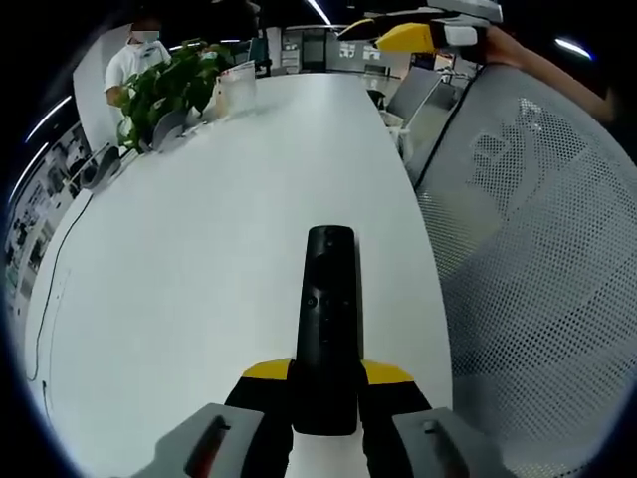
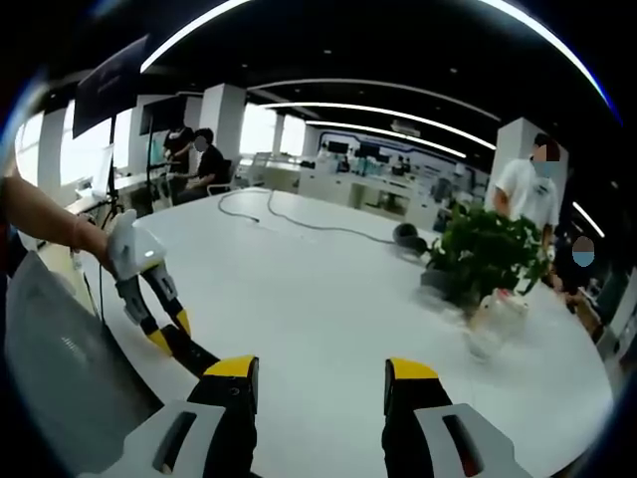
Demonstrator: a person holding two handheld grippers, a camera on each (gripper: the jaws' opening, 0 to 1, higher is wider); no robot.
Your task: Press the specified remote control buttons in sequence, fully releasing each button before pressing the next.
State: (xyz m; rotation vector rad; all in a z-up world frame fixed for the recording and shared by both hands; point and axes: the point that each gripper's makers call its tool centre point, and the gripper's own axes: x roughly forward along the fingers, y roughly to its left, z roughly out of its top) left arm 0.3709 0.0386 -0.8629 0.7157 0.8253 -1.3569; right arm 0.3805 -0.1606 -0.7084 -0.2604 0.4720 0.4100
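A slim black plastic remote control [image 1: 327, 329] lies clamped lengthwise in the left gripper [image 1: 326, 383] above the white desk [image 1: 199, 259], while the right gripper [image 2: 320, 383], jaws parted and empty, hovers well apart.

You had no readable text before you: the remote [image 1: 329, 319] buttons and distant wall posters [image 1: 30, 209] were too blurred.
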